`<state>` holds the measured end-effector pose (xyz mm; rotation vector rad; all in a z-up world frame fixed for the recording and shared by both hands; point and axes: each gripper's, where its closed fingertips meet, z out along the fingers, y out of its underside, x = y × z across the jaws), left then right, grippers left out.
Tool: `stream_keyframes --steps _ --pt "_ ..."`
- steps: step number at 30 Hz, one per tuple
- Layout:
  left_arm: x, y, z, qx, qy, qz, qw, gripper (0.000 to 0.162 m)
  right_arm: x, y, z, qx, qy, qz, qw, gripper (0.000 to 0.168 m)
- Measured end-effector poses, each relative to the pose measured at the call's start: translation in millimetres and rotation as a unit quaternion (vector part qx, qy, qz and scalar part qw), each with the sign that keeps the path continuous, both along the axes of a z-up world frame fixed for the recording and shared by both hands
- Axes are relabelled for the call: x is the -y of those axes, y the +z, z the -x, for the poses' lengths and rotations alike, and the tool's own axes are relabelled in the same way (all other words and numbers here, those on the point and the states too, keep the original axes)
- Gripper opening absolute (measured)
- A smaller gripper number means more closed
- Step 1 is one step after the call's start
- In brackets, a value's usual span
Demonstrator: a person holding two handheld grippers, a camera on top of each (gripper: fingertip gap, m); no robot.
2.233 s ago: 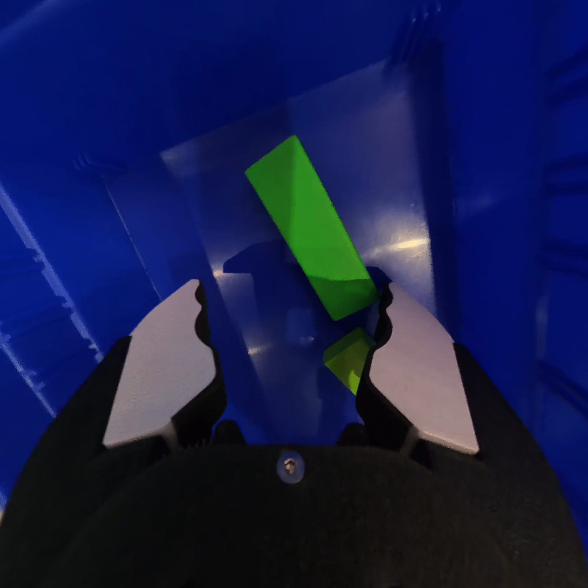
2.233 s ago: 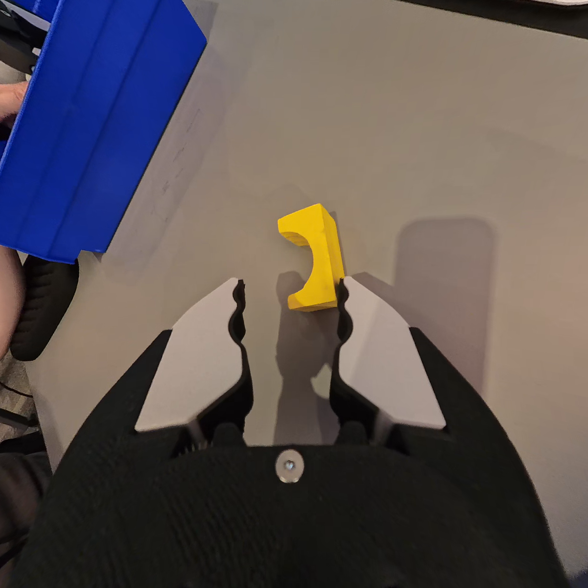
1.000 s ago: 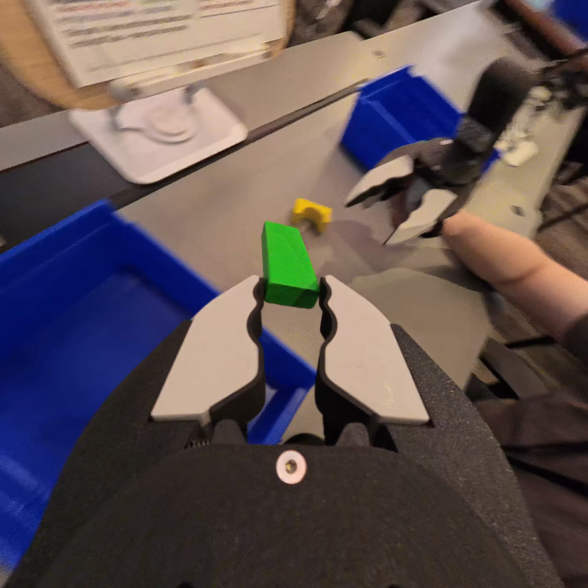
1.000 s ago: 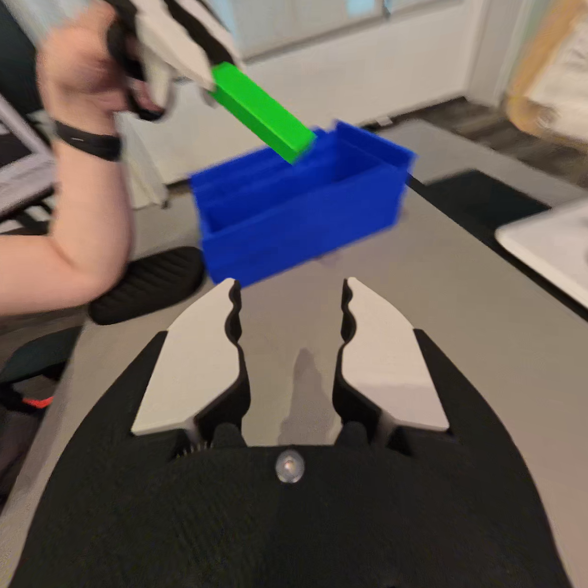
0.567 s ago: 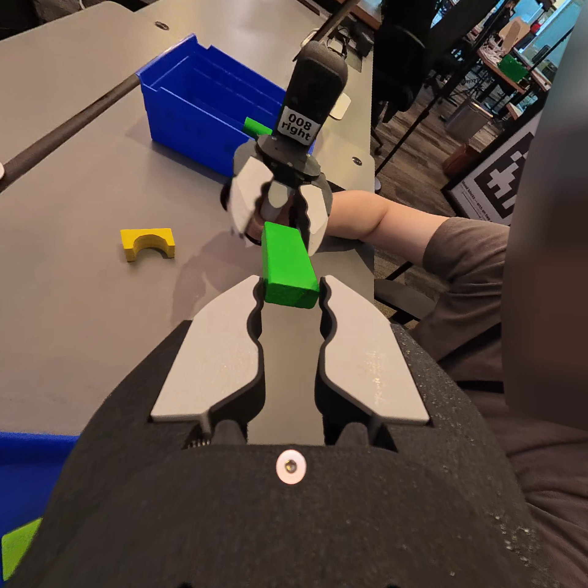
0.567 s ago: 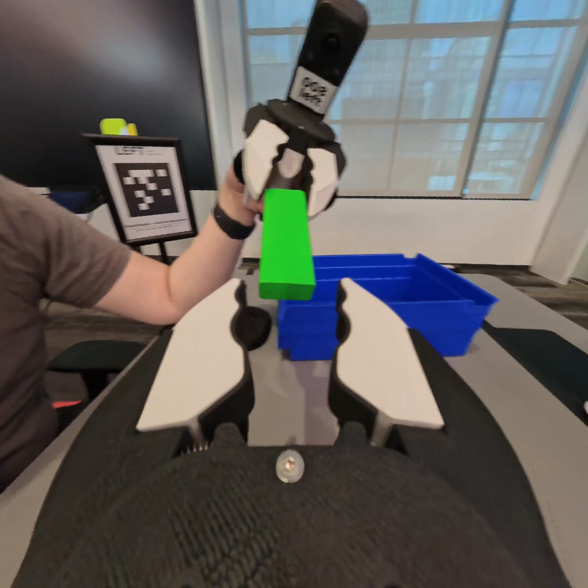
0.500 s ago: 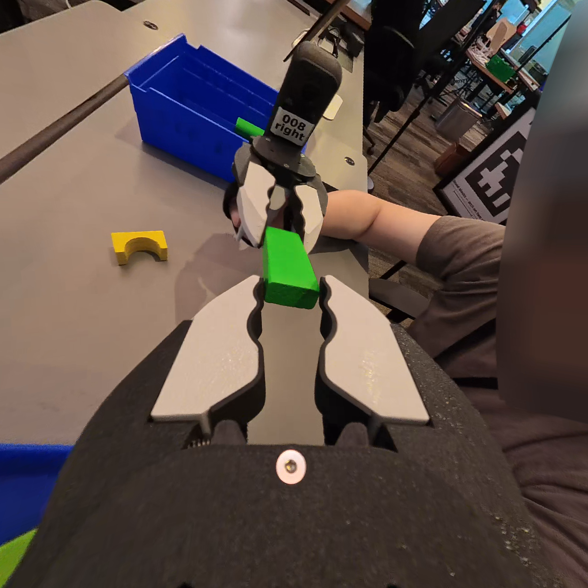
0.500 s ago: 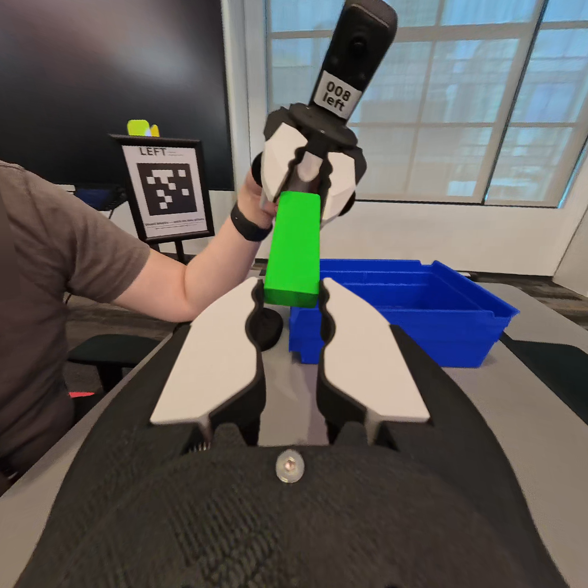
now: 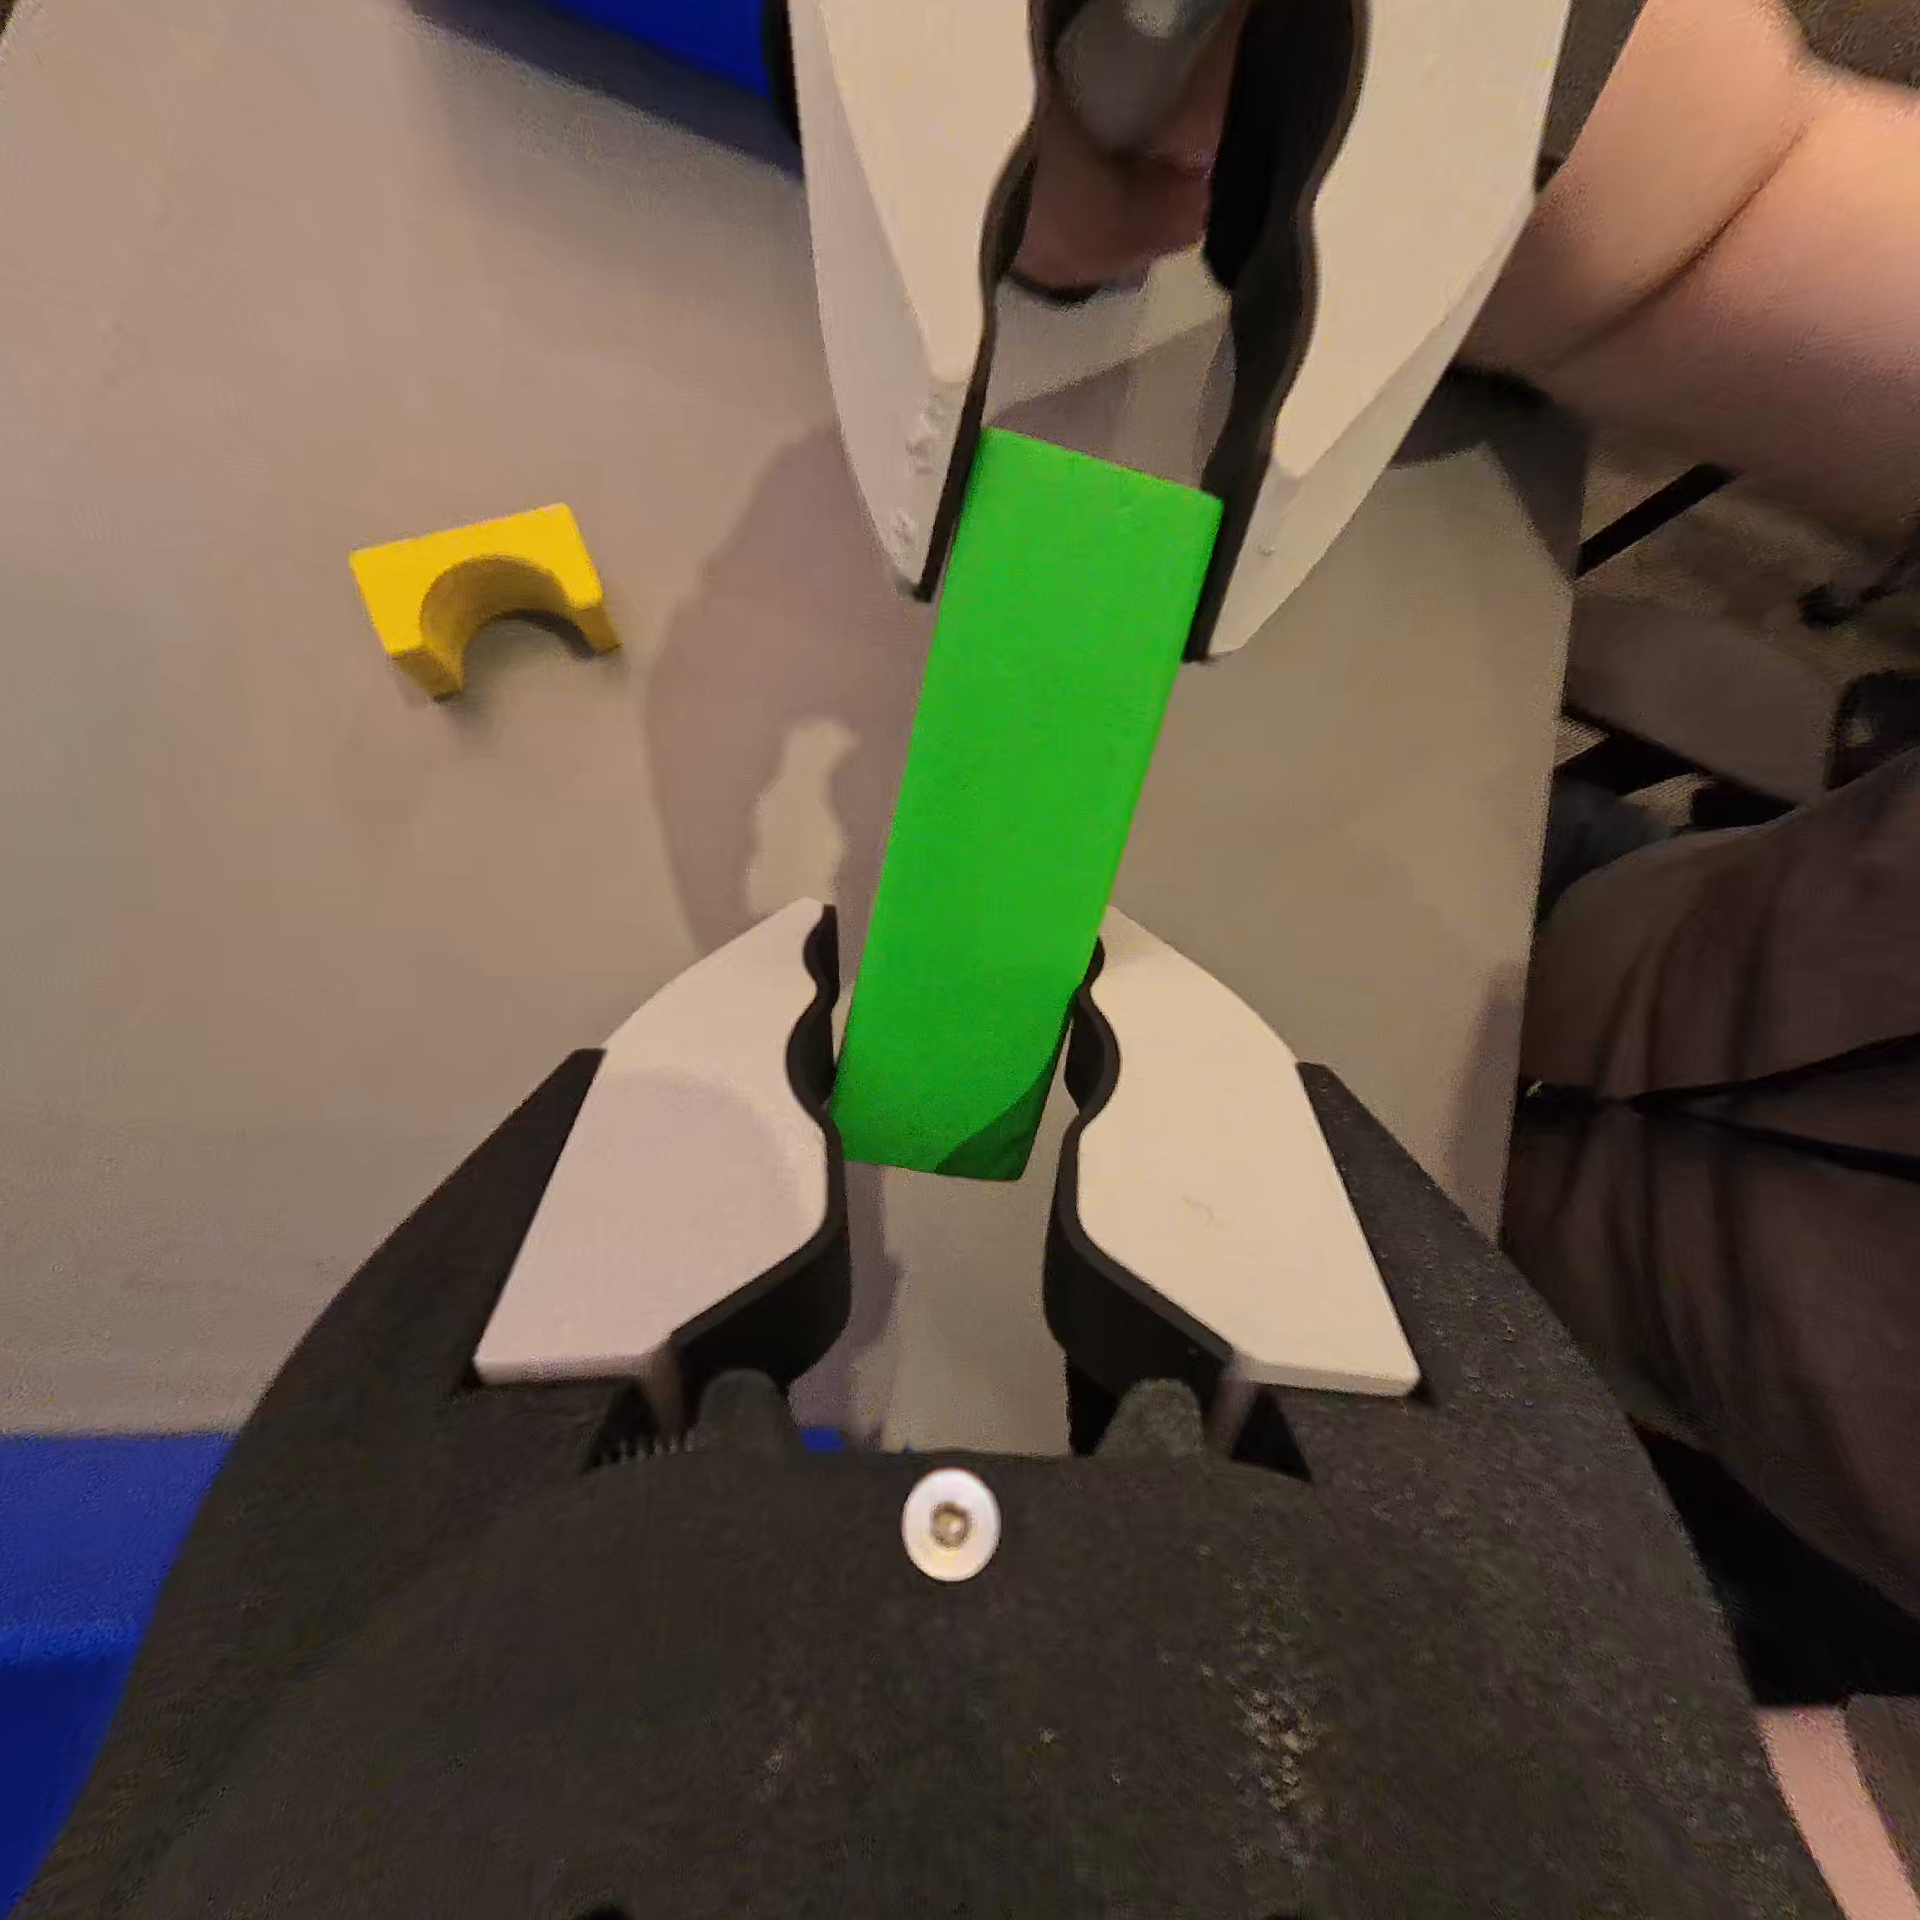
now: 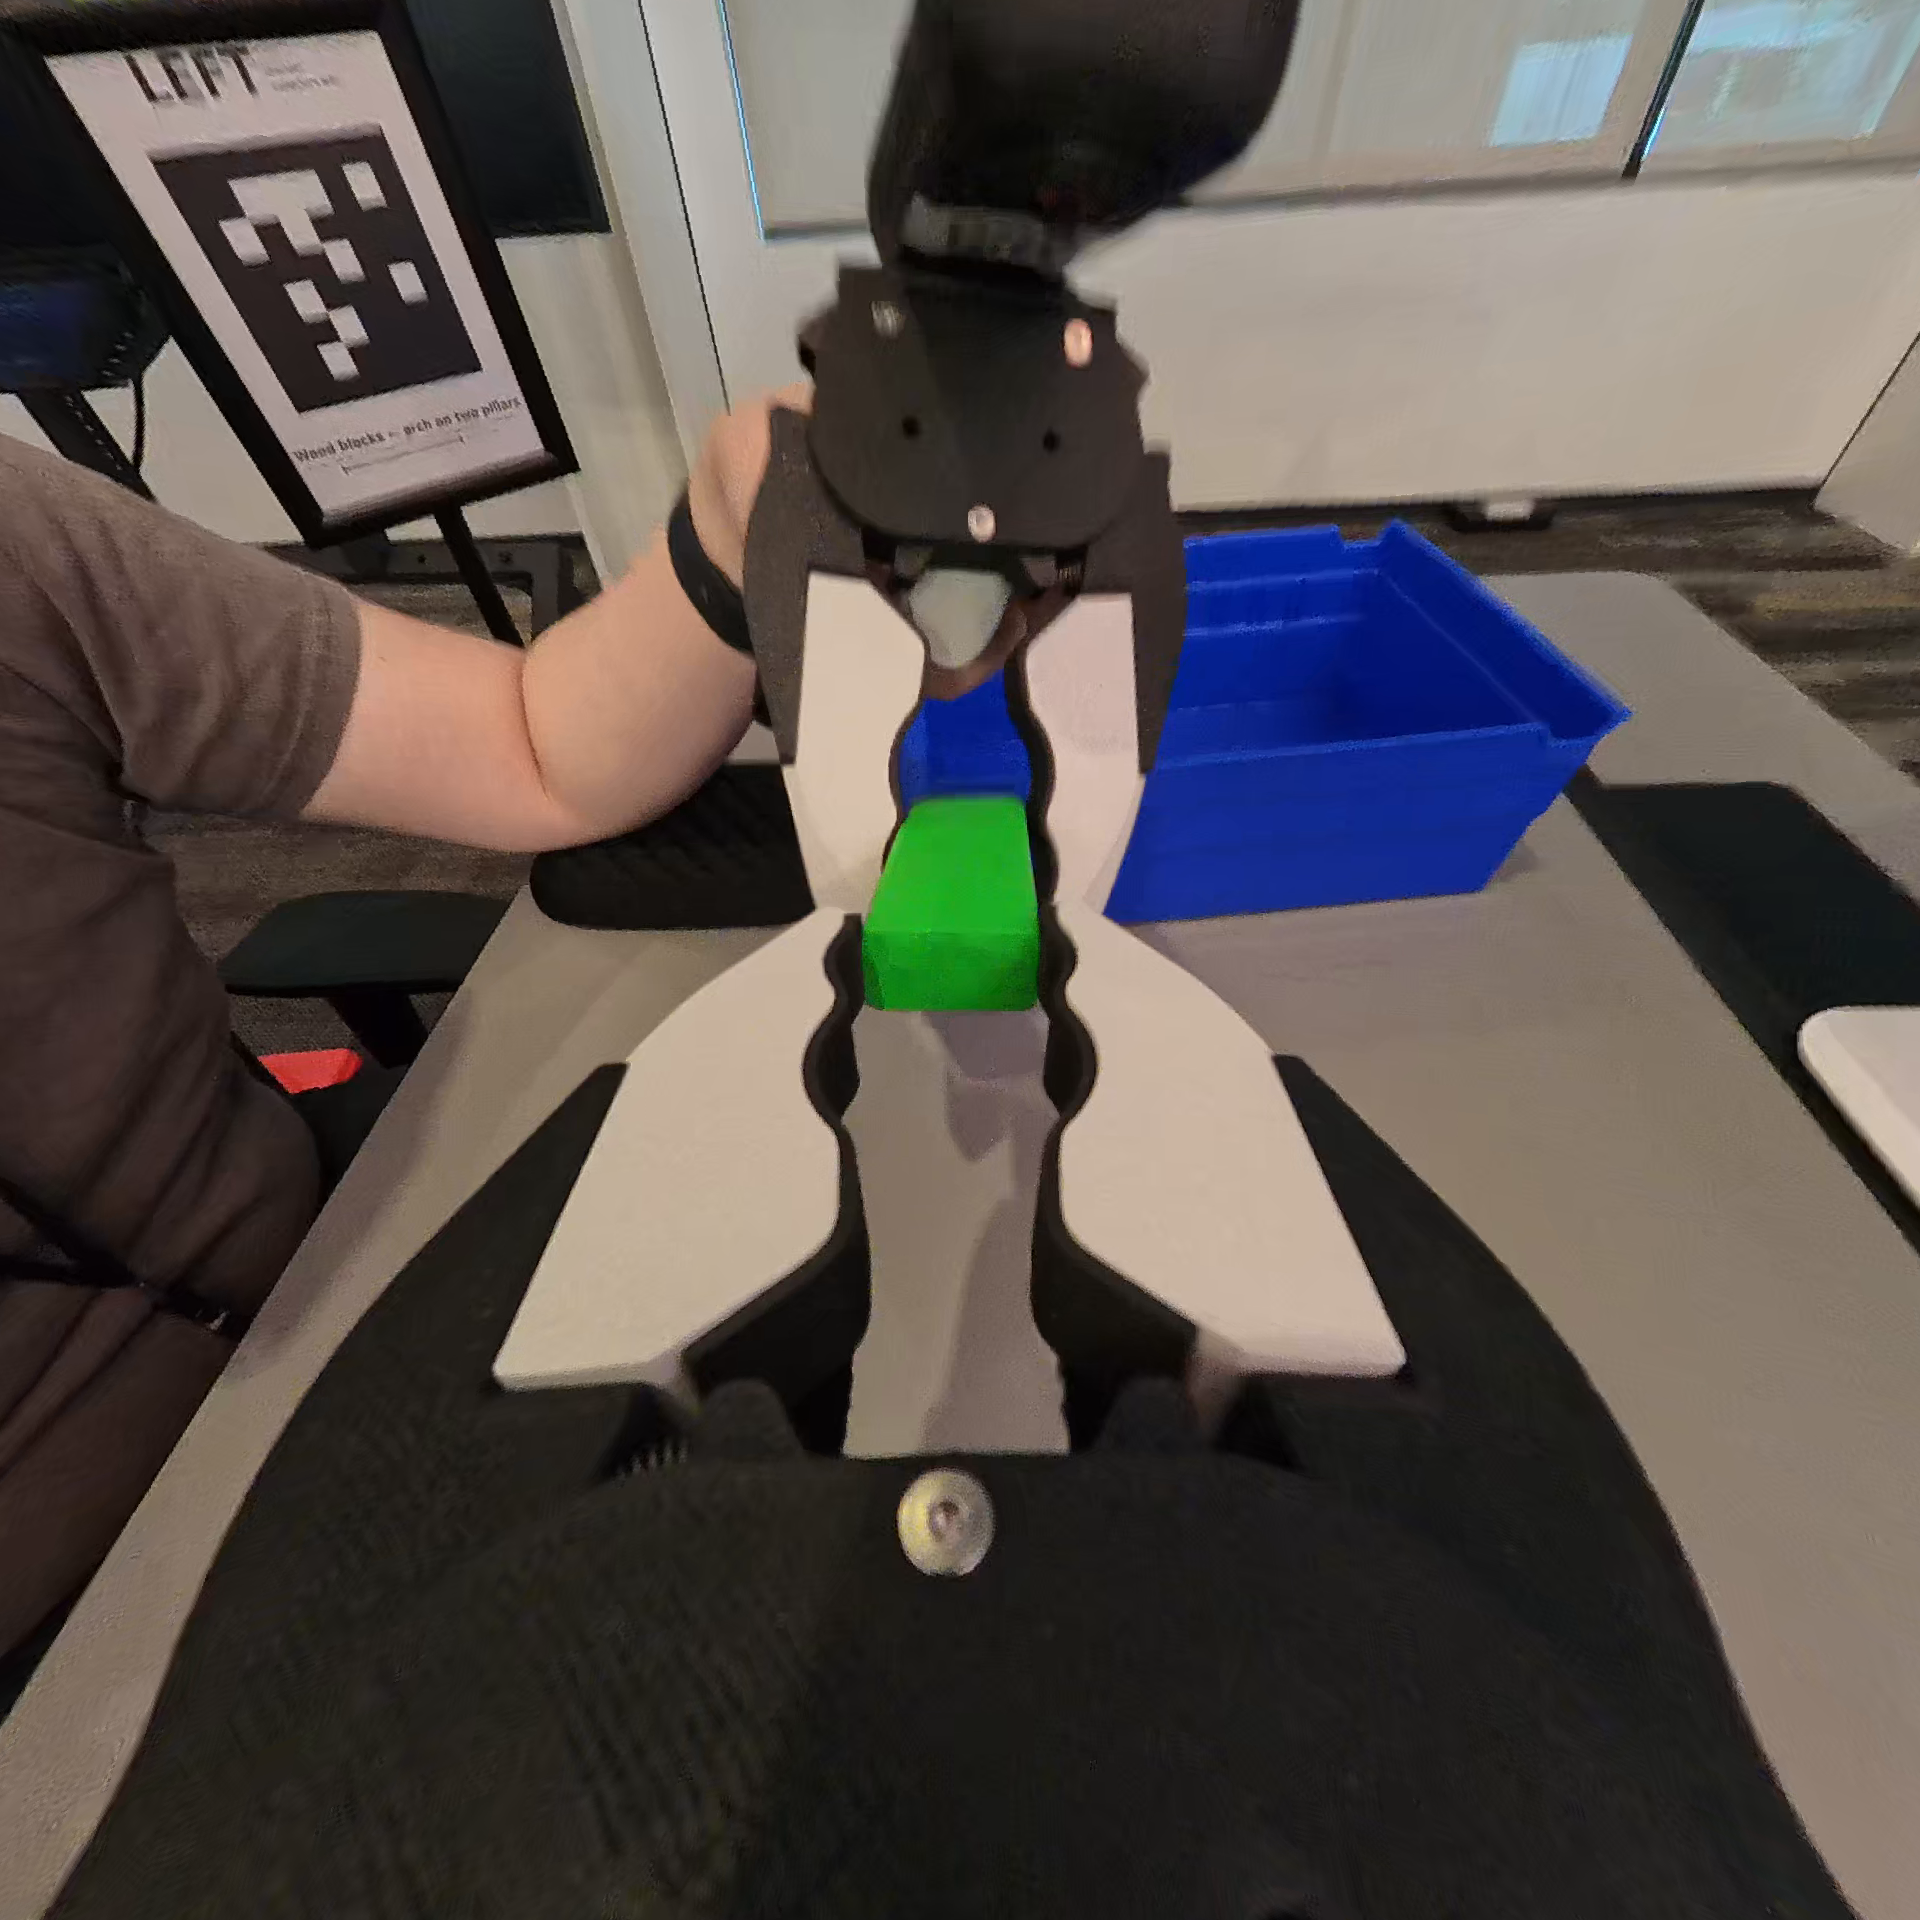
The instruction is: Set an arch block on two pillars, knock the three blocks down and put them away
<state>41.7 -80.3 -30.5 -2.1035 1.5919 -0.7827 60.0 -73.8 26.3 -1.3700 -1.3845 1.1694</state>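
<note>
Green block [image 9: 1023,800] is held at both ends, up off the table [image 9: 260,935]. Left gripper [image 9: 951,997] is clamped on the near end, block sitting between its fingertips and running forward and a bit right from them. Right gripper [image 9: 1070,561] comes in from the far side, facing the left one, both its fingers pressed on the far end of the block. In the right wrist view the same thing reversed: right gripper [image 10: 951,961] has its tips pinched on the block [image 10: 954,914], end face toward the camera, and the left gripper [image 10: 961,769] is straight ahead past those tips, its pale fingers either side of the block's far end. Both look shut on the block; contact on the right gripper's side is tight in both views. Yellow arch [image 9: 483,597] lies flat on the table, well left of and ahead of the left fingers, opening facing the camera, nothing touching it. Blue bin [image 10: 1382,748] stands on the table ahead and right of the right fingers, behind the left gripper, what shows of its inside is bare. Another blue edge [image 9: 73,1558] shows at the lower left under the left gripper body; cannot tell more. A forearm [image 10: 582,717] with a dark wristband reaches in from the left of the right fingers to the left gripper's handle. A framed sign [image 10: 301,260] on a stand is far left behind it.
</note>
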Motion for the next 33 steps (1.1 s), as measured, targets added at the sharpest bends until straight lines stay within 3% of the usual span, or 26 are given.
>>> stream_keyframes --steps 3,4,7,11,12,13,15,18,21,26,30,33 --pt "-2 33 -19 0.12 0.0 0.024 0.993 0.04 -8 41 -13 -0.155 -0.021 -0.008 0.988 0.037" --pt "-3 43 -21 0.151 0.002 0.026 0.988 0.04 -13 47 -16 -0.182 -0.037 -0.003 0.983 0.048" --pt "-7 64 -25 0.216 0.009 0.016 0.976 0.039 -15 40 -12 -0.172 -0.041 0.001 0.984 0.052" --pt "-10 57 -29 0.199 0.014 -0.013 0.98 0.04 -3 40 3 -0.19 -0.021 0.031 0.981 0.053" --pt "-10 53 -31 0.192 0.011 -0.019 0.981 0.04 -4 39 5 -0.193 -0.024 0.039 0.98 0.05" --pt "-6 51 -33 0.188 0.0 -0.021 0.982 0.04 -5 38 5 -0.195 -0.027 0.045 0.979 0.035" --pt "-16 46 -29 0.16 0.027 -0.046 0.986 0.043 -13 35 3 -0.191 -0.044 0.048 0.979 0.034" --pt "-66 51 19 0.072 0.139 -0.199 0.967 0.072 -42 14 1 -0.143 -0.114 0.041 0.982 0.033" --pt "-92 90 79 0.055 0.231 -0.326 0.915 0.068 -66 -30 7 -0.019 -0.14 0.046 0.989 0.033" --pt "-76 116 122 0.141 0.249 -0.324 0.902 0.057 -92 -93 27 0.144 -0.114 0.072 0.98 0.034" --pt "-69 86 148 0.07 0.235 -0.283 0.927 0.039 -108 -120 46 0.216 -0.097 0.05 0.97 0.034" --pt "-63 58 165 0.027 0.244 -0.204 0.948 0.039 -112 -136 51 0.257 -0.077 0.03 0.963 0.034"
